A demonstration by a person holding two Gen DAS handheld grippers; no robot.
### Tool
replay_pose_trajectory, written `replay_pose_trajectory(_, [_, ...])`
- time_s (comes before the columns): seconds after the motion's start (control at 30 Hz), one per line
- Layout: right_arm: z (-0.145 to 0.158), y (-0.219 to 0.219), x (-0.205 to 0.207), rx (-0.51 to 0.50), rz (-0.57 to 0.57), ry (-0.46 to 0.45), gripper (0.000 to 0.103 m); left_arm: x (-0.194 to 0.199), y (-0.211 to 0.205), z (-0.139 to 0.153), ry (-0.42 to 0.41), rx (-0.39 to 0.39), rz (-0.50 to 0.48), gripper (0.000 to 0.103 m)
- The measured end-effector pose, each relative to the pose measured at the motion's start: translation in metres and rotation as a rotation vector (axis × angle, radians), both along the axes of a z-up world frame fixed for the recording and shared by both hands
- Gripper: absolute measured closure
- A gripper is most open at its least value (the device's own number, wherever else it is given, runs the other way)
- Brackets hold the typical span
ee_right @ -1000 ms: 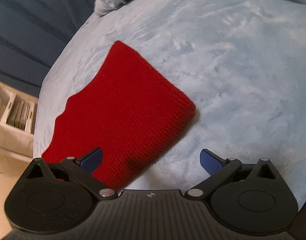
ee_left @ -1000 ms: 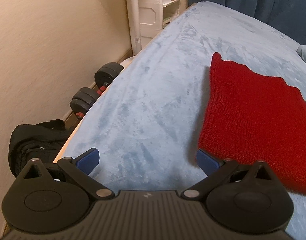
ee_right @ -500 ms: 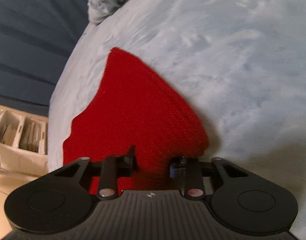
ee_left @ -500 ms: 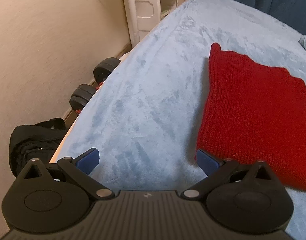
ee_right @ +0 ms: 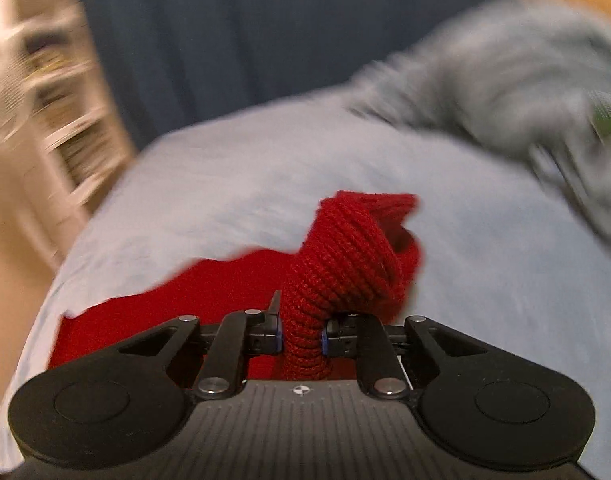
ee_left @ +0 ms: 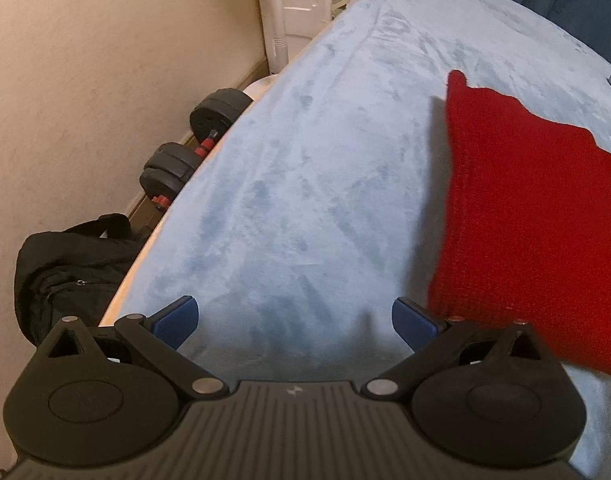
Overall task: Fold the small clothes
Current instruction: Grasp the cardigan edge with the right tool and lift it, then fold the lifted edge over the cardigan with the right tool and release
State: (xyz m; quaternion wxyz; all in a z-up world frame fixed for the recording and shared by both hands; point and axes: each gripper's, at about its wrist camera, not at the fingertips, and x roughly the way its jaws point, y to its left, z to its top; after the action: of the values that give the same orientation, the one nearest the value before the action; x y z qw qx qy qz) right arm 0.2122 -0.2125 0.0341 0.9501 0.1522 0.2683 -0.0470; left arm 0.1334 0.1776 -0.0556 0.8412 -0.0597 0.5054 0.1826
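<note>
Half a second on, the right gripper (ee_right: pixel 301 338), which had clamped onto the near corner of the red knit garment (ee_right: pixel 341 256), has lifted it off the pale blue bedcover (ee_right: pixel 233 184); the wrist view has swung up toward the dark curtain, and the scene is smeared by motion. The jaws are pressed together on a bunched rope of ribbed knit, which rises toward 12 o'clock and flops over at its tip, while the rest trails flat on the cover toward 9 o'clock. A crumpled grey cloth (ee_right: pixel 517 80) lies at 2 o'clock. The left gripper (ee_left: pixel 295 318) hangs spread wide and empty over the bedcover (ee_left: pixel 305 184), its right finger just beside the garment's (ee_left: pixel 533 216) near left edge at 3 o'clock; dumbbells (ee_left: pixel 193 148) and a black bag (ee_left: pixel 69 264) sit on the floor around 10 o'clock. The knit looks light, soft and limp, grippy rather than slick, and apt to stretch and sag; a second hold on the near left corner would likely keep the fold square.
</note>
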Motion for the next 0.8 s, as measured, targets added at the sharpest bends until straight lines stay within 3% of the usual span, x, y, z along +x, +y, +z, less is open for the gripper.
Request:
replay_pose_trajectory(0.17, [0.017, 0.126, 0.002, -0.269, 0.348, -0.124, 0.087, -0.007, 0.020, 0.000, -0.005, -0.019, 0.025, 0.000])
replay_pose_trajectory(0.27, [-0.003, 0.196, -0.007, -0.401, 0.579, -0.133, 0.087, -0.010, 0.030, -0.001, -0.004, -0.030, 0.045, 0.000])
replay_pose_trajectory(0.37, [-0.041, 0.242, -0.020, -0.511, 0.776, -0.087, 0.087, -0.012, 0.037, -0.004, 0.006, -0.036, 0.062, 0.000])
replay_pose_trajectory(0.47, [-0.064, 0.254, -0.023, -0.559, 0.785, -0.047, 0.087, -0.015, 0.042, -0.006, 0.010, -0.043, 0.062, 0.000])
replay_pose_trajectory(0.67, [-0.044, 0.235, -0.032, -0.463, 0.814, -0.084, 0.087, -0.011, 0.039, -0.008, -0.006, -0.068, 0.068, 0.000])
replay_pose_trajectory(0.8, [-0.047, 0.243, -0.036, -0.493, 0.857, -0.079, 0.087, -0.007, 0.032, 0.000, -0.046, -0.078, 0.064, 0.000])
